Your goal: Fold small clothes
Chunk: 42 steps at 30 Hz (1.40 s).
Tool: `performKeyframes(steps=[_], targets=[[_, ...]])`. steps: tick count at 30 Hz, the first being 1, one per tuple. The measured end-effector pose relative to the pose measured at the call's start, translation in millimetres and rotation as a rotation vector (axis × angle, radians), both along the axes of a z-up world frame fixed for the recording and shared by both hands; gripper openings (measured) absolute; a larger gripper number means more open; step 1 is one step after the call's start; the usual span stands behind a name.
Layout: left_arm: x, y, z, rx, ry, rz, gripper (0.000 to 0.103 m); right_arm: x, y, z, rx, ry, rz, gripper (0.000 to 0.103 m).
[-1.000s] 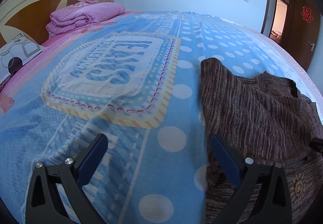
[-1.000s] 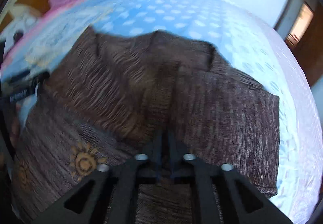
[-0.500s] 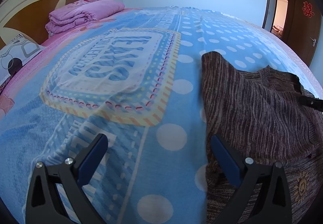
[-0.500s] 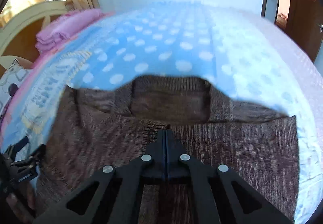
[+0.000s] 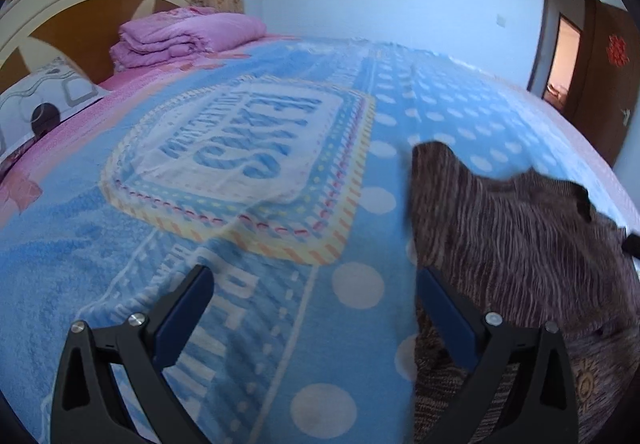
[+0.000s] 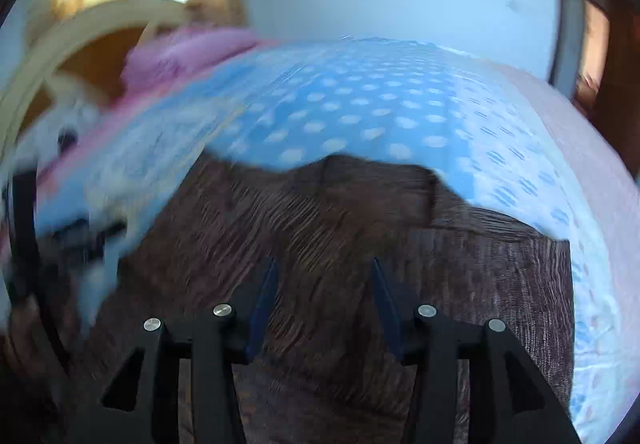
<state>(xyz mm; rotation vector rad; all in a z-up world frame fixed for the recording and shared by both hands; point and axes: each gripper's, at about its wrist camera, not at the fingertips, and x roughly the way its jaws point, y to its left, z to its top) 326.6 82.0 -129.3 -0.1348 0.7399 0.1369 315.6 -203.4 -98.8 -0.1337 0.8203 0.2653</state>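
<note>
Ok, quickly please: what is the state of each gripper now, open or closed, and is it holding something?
Left gripper: open, holding nothing, beside the brown sweater.
Right gripper: open, holding nothing, over the sweater.

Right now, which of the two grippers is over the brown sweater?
The right gripper: its open jaws frame only brown sweater. The left gripper is mostly over the blue blanket.

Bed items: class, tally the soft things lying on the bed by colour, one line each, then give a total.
Brown: 1, sweater
Pink: 1, folded quilt
White patterned: 1, pillow
Blue: 1, blanket
Total: 4
</note>
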Motion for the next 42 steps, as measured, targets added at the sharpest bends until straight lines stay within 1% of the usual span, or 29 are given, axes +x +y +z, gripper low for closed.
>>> performKeyframes(steps=[1, 2, 3, 4, 5, 6, 8, 10, 12, 13, 15, 16, 17, 18, 19, 21, 23, 26, 28, 30, 32, 34, 35, 37, 38, 39, 40, 41, 42], targets=[[0.6, 0.4, 1.0, 0.006, 0.001, 0.012, 0.103, -2.8, 4.9, -7.6, -0.034, 0.032, 0.007, 0.041], [1.4, -1.6, 2.1, 0.025, 0.005, 0.020, 0.103, -5.0, 2.2, -21.2, -0.003, 0.105, 0.008, 0.039], [2.5, -4.5, 2.4, 0.040, 0.012, 0.020, 0.103, -5.6, 0.3, -33.6, 0.011, 0.169, 0.010, 0.039], [2.8, -6.4, 3.3, 0.051, 0.018, 0.020, 0.103, -10.9, -0.2, -39.5, -0.003, 0.162, 0.019, 0.039], [2.9, -8.9, 6.1, 0.058, 0.021, 0.017, 0.103, -20.9, -0.6, -36.2, -0.018, 0.114, 0.038, 0.039], [2.7, -12.8, 11.2, 0.057, 0.016, 0.004, 0.103, -27.0, -2.6, -33.6, -0.020, 0.114, 0.039, 0.039], [2.9, -24.4, 23.9, 0.081, -0.009, -0.036, 0.103, -37.1, -10.0, -25.9, 0.022, 0.095, 0.013, 0.042], [8.2, -45.5, 37.5, 0.138, -0.031, -0.099, 0.103, -49.4, -17.6, -16.4, 0.045, 0.061, 0.003, 0.052], [20.8, -68.4, 42.6, 0.184, -0.019, -0.164, 0.103, -61.2, -24.3, -9.6, 0.036, 0.008, -0.011, 0.055], [30.3, -79.6, 39.5, 0.225, -0.003, -0.170, 0.103, -62.4, -26.3, -9.6, 0.030, -0.005, -0.010, 0.055], [48.1, -91.4, 25.0, 0.324, 0.043, -0.128, 0.103, -68.5, -32.6, -14.3, 0.018, -0.009, -0.008, 0.055], [58.6, -94.1, 10.0, 0.404, 0.089, -0.084, 0.103, -71.4, -35.5, -17.5, 0.021, -0.001, -0.012, 0.055], [63.2, -91.4, -2.5, 0.457, 0.137, -0.047, 0.103, -71.8, -39.5, -20.2, 0.030, 0.005, -0.014, 0.055], [66.8, -83.8, -18.9, 0.471, 0.199, -0.016, 0.103, -74.3, -43.7, -21.6, 0.042, 0.005, -0.019, 0.055], [60.6, -72.3, -16.6, 0.410, 0.170, -0.002, 0.103, -79.2, -50.3, -22.5, 0.051, -0.001, -0.029, 0.055], [50.6, -55.2, -15.3, 0.372, 0.187, 0.051, 0.103, -84.4, -60.8, -24.0, 0.073, -0.001, -0.043, 0.055], [38.5, -44.9, -15.8, 0.338, 0.169, 0.067, 0.103, -88.9, -73.6, -23.2, 0.116, -0.006, -0.067, 0.057], [32.0, -42.1, -13.7, 0.335, 0.165, 0.079, 0.103, -88.3, -87.4, -16.7, 0.138, -0.038, -0.112, 0.058], [30.9, -41.5, -12.7, 0.334, 0.162, 0.079, 0.103, -91.8, -96.2, -6.6, 0.147, -0.064, -0.139, 0.058], [26.5, -38.4, -5.0, 0.300, 0.150, 0.078, 0.103, -92.1, -105.5, 2.0, 0.159, -0.079, -0.156, 0.061], [21.9, -43.2, 1.6, 0.281, 0.137, 0.097, 0.103, -84.3, -109.5, 2.5, 0.117, -0.094, -0.181, 0.062], [20.9, -45.7, 0.6, 0.297, 0.140, 0.089, 0.103, -79.3, -120.0, -0.4, 0.097, -0.105, -0.228, 0.062], [20.6, -47.7, -3.8, 0.310, 0.148, 0.074, 0.103, -75.6, -128.6, -4.1, 0.091, -0.100, -0.265, 0.062], [19.0, -47.4, -12.3, 0.331, 0.163, 0.054, 0.103, -68.7, -147.0, -17.0, 0.093, -0.047, -0.332, 0.062], [17.9, -43.5, -12.6, 0.330, 0.165, 0.062, 0.103, -66.8, -153.9, -21.7, 0.100, -0.023, -0.348, 0.062], [19.3, -37.1, -17.0, 0.338, 0.191, 0.093, 0.103, -66.7, -161.8, -25.9, 0.116, -0.002, -0.367, 0.062], [18.8, -31.6, -18.8, 0.309, 0.196, 0.089, 0.103, -67.4, -166.0, -25.6, 0.131, 0.006, -0.380, 0.062], [19.1, -24.5, -20.3, 0.260, 0.201, 0.086, 0.103, -70.1, -169.6, -22.8, 0.141, 0.004, -0.396, 0.062], [18.2, -21.4, -20.2, 0.241, 0.204, 0.092, 0.103, -74.6, -171.7, -16.4, 0.145, -0.002, -0.408, 0.062]])
